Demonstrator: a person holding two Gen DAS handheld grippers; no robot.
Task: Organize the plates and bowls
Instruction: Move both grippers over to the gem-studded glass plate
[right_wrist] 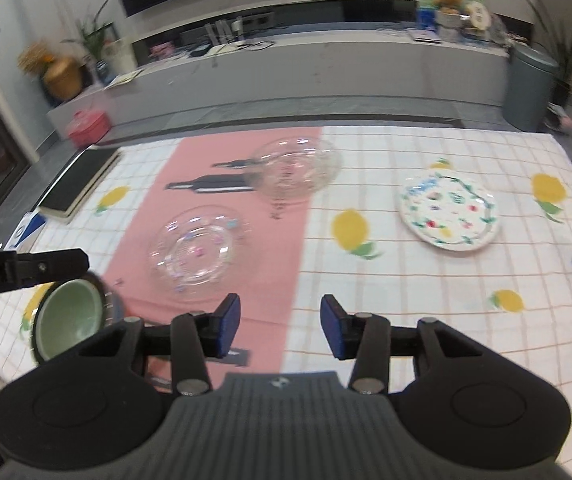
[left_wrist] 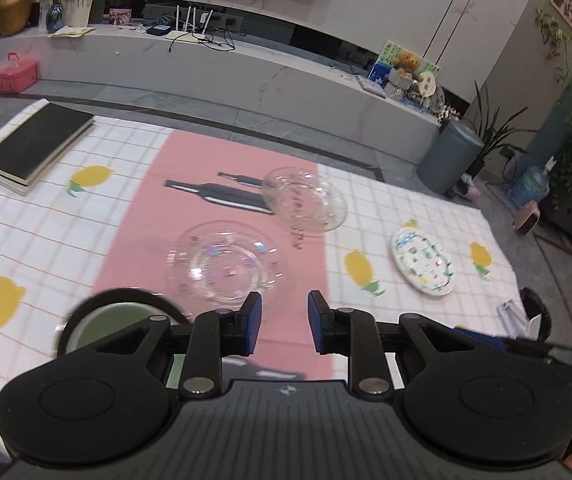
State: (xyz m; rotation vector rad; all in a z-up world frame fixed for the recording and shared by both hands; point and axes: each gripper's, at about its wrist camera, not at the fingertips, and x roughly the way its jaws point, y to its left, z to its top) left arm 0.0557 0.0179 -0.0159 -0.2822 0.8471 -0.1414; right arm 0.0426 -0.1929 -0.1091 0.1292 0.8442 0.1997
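A clear glass plate [left_wrist: 222, 266] lies just beyond the empty, part-open left gripper [left_wrist: 284, 322], green bowl [left_wrist: 116, 326] beside it; right gripper [right_wrist: 281, 328] likewise open, empty.

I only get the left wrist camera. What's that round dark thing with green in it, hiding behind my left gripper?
Observer: It's a bowl, pale green inside and dark outside. The right wrist view shows right down into it, and it looks empty.
Operator: Is my gripper touching it?
Observer: One finger of the left gripper reaches across just above the bowl's far rim. I cannot tell if they touch.
Operator: What's my other gripper doing?
Observer: The right gripper is open, with nothing between its jaws.
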